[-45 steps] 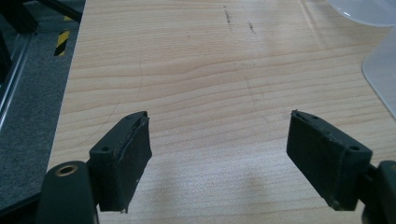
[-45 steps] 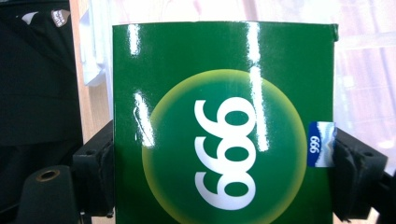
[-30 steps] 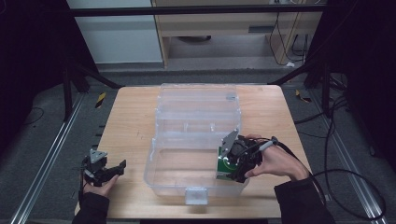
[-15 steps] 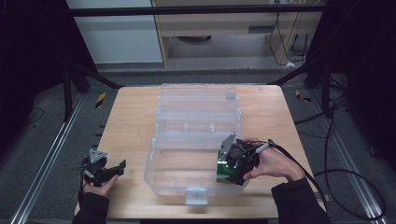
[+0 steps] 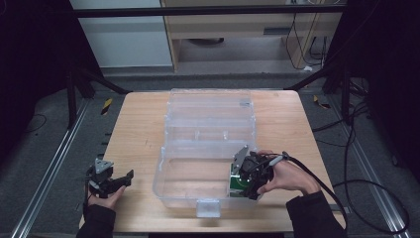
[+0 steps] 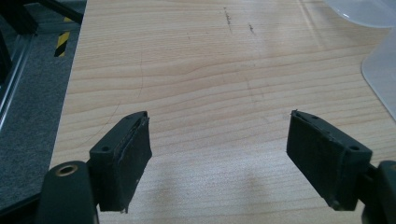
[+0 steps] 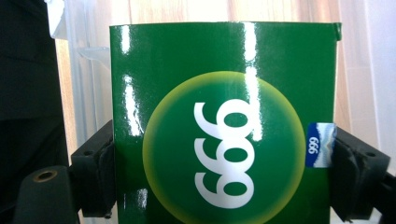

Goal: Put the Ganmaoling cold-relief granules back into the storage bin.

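A glossy green box (image 7: 224,140) printed with "999" stands between the pads of my right gripper (image 7: 224,172), which touch both its sides. The jaws have just been opening a little, with the box still between them. In the high view, the right gripper (image 5: 242,182) holds the green box (image 5: 236,185) inside the front right corner of a clear plastic bin (image 5: 171,148). My left gripper (image 5: 119,182) rests at the table's front left corner, open with nothing between its jaws. In the left gripper view, the left gripper (image 6: 219,154) has bare wood between its pads.
The bin's clear lid (image 5: 208,101) lies open behind it, toward the table's far edge. A latch (image 5: 207,207) sticks out at the bin's front wall. The wooden table (image 5: 133,129) has bare room to the left of the bin. Cables trail on the floor at right.
My right gripper has sunk a little lower into the bin with the green box. The left gripper has stayed where it was.
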`<state>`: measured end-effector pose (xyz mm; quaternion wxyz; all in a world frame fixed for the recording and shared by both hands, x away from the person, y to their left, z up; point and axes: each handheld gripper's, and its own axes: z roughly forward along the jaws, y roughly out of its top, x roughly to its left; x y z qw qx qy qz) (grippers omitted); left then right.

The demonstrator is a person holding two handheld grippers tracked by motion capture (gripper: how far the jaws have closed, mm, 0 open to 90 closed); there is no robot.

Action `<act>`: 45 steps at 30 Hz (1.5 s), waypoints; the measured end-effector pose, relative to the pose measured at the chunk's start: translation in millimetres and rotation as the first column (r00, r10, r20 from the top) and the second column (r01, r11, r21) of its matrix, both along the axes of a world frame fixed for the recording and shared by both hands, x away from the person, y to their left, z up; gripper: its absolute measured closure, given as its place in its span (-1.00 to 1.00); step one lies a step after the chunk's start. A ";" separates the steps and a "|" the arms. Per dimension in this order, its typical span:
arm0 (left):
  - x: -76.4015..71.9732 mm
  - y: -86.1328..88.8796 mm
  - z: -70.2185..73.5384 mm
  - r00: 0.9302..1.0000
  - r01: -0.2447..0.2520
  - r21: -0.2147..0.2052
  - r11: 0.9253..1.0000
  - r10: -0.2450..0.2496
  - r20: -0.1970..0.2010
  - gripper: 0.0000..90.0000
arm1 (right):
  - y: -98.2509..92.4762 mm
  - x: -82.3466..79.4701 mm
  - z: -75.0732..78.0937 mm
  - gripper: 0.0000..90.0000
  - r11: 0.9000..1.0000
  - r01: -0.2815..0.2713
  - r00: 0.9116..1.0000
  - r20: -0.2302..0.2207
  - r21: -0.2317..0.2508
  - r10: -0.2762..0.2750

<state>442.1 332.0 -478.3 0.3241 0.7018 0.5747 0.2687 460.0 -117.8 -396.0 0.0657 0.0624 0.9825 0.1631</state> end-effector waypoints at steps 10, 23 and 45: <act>0.0 -0.2 0.0 1.000 0.001 0.001 1.000 -0.001 0.000 -0.54 | 4.6 1.3 -8.7 -0.68 0.999 -0.003 1.000 0.001 -0.042 0.003; 0.0 -0.6 -0.1 1.000 0.003 0.002 1.000 -0.003 -0.002 -0.54 | -7.1 -3.7 9.1 -0.70 0.999 0.037 0.999 0.033 0.022 -0.038; -0.1 -2.0 -1.1 1.000 0.004 0.009 1.000 -0.004 -0.011 -0.52 | -116.1 -37.0 7.9 -0.86 0.716 0.432 0.828 0.074 0.549 -0.556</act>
